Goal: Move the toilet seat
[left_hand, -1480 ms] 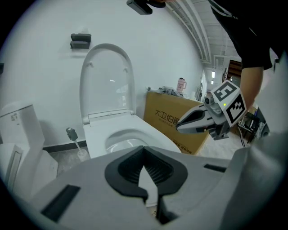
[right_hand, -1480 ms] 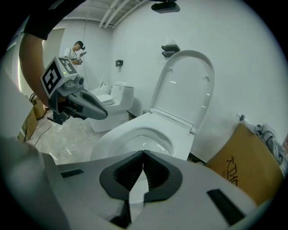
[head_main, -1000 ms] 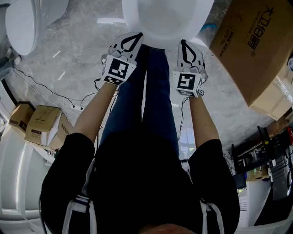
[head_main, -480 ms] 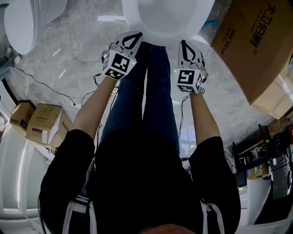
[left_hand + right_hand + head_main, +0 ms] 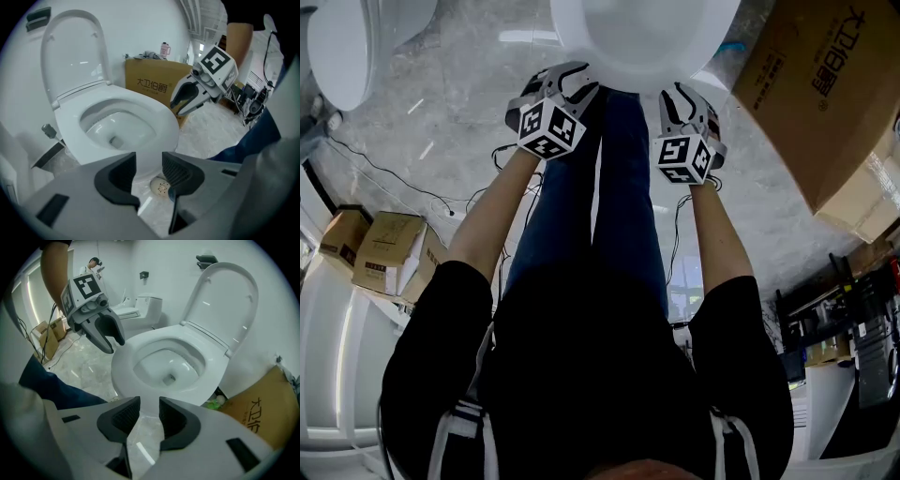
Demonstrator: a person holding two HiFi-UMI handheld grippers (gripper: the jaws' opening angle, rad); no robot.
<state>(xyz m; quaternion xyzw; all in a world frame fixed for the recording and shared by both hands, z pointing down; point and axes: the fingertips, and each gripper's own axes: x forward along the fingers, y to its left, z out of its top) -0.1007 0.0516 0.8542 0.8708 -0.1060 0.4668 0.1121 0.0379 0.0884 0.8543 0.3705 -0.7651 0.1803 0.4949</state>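
Left gripper (image 5: 149,169) and right gripper (image 5: 149,414): both jaw pairs have just been opening, now part-open with a narrow gap; the ribbed black pads are clamped on nothing, and only the front of the bowl (image 5: 140,110) shows through each gap. Toilet seat (image 5: 70,56) is a glossy white oval standing upright off the hinge at the back of the smooth bowl, well clear of both grippers. Head view, left to right: small cartons (image 5: 384,253), loose cables (image 5: 394,183) on grey marble-look floor (image 5: 459,103), second white toilet (image 5: 342,52), big printed cardboard box (image 5: 825,84) tight beside the bowl; perforated round floor drain (image 5: 161,186) sits by its base.
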